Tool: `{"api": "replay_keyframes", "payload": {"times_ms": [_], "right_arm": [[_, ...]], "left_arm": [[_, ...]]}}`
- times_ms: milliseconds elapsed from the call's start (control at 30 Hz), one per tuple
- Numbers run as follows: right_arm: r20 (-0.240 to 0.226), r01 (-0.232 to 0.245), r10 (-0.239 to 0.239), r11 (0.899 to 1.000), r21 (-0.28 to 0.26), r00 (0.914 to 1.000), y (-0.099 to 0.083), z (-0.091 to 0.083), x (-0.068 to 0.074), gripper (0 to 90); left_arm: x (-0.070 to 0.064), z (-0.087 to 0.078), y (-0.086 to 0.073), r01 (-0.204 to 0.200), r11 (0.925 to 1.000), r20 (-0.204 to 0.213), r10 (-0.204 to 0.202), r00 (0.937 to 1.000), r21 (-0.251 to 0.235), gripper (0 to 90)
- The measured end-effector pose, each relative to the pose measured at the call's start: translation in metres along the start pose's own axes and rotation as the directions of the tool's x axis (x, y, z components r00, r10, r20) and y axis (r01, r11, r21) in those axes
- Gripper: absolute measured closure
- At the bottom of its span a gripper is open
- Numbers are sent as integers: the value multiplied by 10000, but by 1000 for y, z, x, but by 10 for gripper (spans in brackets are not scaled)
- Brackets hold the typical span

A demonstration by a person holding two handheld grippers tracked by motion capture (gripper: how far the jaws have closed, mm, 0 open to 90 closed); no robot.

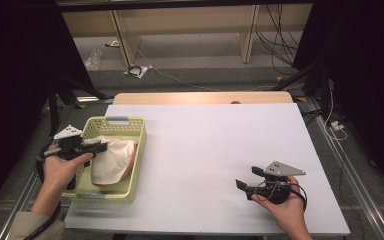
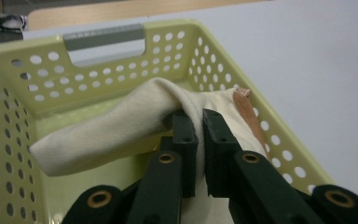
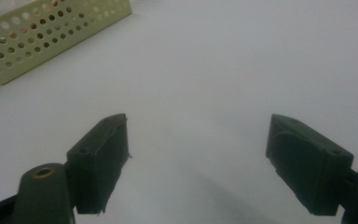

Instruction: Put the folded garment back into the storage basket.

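Note:
A pale yellow-green perforated basket (image 1: 136,150) (image 2: 116,60) sits at the table's left side. A cream cloth (image 1: 111,159) (image 2: 102,133) with a tan strap (image 2: 245,109) lies partly in it, draped over its right wall. My left gripper (image 1: 101,147) (image 2: 199,122) is over the basket, shut on a fold of the cloth. My right gripper (image 1: 247,177) (image 3: 198,135) rests low over the bare table at the front right, open, with nothing between its jaws. The basket's corner (image 3: 51,32) shows at the top left of the right gripper view.
The white table top (image 1: 215,150) stretches wide between the basket and my right gripper. A wooden strip (image 1: 200,97) runs along the far edge. Beyond the table are floor, cables and shelf legs. Dark curtains stand on both sides.

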State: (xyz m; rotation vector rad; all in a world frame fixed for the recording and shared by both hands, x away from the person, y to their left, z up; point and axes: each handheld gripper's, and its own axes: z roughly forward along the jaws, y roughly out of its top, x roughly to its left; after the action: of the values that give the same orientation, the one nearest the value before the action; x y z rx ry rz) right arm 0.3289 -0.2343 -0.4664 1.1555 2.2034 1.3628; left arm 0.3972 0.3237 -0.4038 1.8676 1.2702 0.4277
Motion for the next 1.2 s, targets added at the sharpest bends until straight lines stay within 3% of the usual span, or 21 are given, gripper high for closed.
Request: {"api": "replay_keyframes", "payload": {"times_ms": [233,533,667,800,1200], "right_arm": [[18,5,-5,10000,16,10000,0,1,-1,219],[22,4,-4,10000,26,10000,0,0,0,219],[27,11,-12,10000,24,10000,0,1,0,220],[27,23,-23,10000,16,10000,0,1,0,220],[14,0,0,10000,-16,10000,0,2,0,223]], "left_arm": [[13,16,-2,395,9977,-29,-394,9992,558,839],[25,28,-10,1039,9828,-443,-982,9942,1527,834],[28,31,-11,1098,9786,-646,-999,9929,1739,830],[30,37,-11,1136,9659,-1000,-925,9907,2326,820],[36,50,-6,1249,9609,-1676,-846,9822,2470,814]]}}
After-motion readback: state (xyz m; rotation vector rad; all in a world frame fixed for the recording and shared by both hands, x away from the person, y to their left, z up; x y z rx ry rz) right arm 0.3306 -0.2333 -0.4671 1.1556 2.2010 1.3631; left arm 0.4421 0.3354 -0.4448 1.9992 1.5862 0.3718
